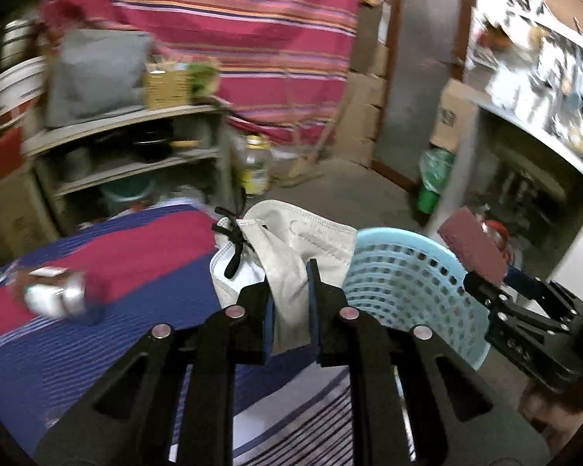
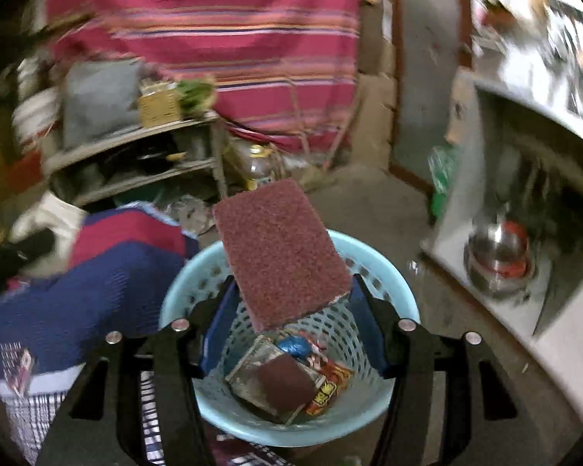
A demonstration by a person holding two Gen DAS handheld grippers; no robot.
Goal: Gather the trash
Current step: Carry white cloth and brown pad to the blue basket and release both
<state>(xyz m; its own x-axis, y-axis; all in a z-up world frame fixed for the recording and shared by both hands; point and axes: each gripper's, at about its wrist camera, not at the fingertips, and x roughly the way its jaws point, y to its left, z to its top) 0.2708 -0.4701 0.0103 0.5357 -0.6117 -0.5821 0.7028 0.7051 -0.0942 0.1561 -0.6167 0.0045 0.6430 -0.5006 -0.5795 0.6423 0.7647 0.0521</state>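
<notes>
Here each tool (image 1: pixel 290 272) (image 2: pixel 291 291) grips trash: mask (image 1: pixel 291 233), scouring pad (image 2: pixel 280 252).
</notes>
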